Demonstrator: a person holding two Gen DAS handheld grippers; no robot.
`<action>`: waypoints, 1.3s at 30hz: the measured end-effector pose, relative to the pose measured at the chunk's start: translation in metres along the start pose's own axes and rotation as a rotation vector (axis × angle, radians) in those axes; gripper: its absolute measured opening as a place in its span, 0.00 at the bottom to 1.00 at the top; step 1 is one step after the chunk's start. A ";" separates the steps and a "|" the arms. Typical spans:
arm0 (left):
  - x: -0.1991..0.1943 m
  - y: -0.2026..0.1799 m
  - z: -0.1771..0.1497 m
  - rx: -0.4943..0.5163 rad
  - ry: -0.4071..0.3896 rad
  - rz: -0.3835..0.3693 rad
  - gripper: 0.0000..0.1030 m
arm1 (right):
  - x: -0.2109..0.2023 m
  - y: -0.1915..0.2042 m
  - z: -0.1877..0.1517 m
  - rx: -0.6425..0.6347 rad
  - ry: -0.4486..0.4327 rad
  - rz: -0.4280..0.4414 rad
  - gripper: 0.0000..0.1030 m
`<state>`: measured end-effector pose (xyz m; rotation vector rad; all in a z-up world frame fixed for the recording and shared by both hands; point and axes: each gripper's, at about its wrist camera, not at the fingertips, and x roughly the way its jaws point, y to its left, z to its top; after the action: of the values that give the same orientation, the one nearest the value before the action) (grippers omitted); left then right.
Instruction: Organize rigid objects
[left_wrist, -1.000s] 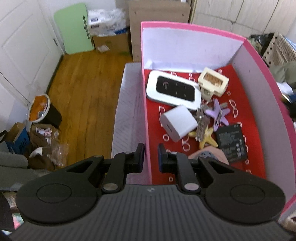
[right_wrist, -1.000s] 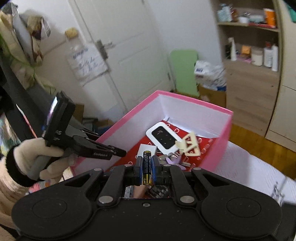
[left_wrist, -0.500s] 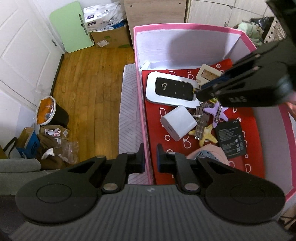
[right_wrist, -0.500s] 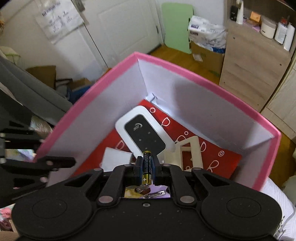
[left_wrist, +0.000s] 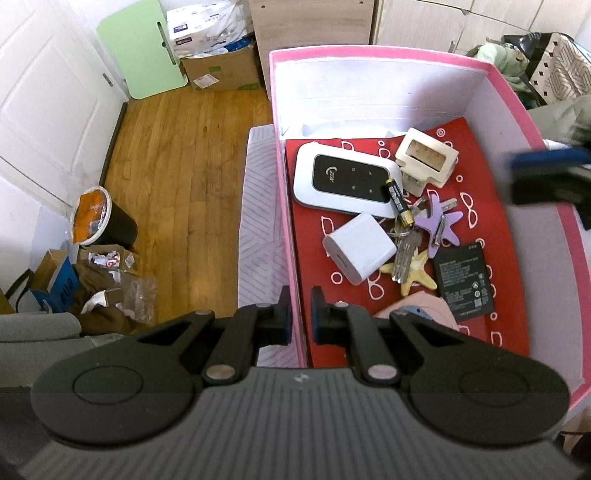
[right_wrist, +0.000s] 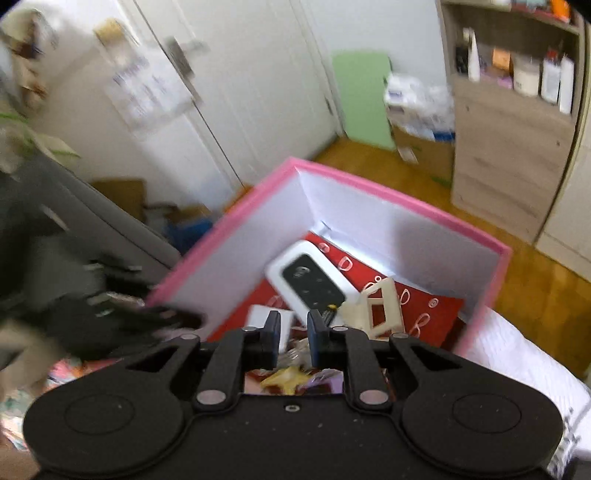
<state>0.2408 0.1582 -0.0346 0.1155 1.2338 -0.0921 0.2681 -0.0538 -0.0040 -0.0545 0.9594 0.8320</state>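
Box (left_wrist: 388, 55): pink, red-lined, holds the clutter.
Battery (left_wrist: 398, 201): inside, lying across the white router's (left_wrist: 345, 181) right end.
Right gripper (right_wrist: 291, 332): jaws just opened, nothing between them.
Left gripper (left_wrist: 298, 312): pinching the box's left wall.

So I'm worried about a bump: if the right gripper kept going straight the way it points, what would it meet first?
Probably the white charger cube, seen between the open right gripper tips inside the pink box; depth is unclear.
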 end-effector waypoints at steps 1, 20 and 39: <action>0.001 0.000 0.000 -0.002 0.000 0.003 0.08 | -0.016 0.000 -0.008 -0.001 -0.030 0.007 0.20; 0.002 -0.007 0.004 -0.011 0.032 0.057 0.08 | -0.093 -0.052 -0.202 0.051 0.021 -0.219 0.33; 0.004 -0.006 0.003 -0.035 0.052 0.052 0.09 | -0.076 -0.075 -0.226 -0.137 0.008 -0.220 0.55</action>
<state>0.2444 0.1516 -0.0376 0.1201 1.2826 -0.0229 0.1359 -0.2402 -0.1055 -0.2770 0.8853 0.6926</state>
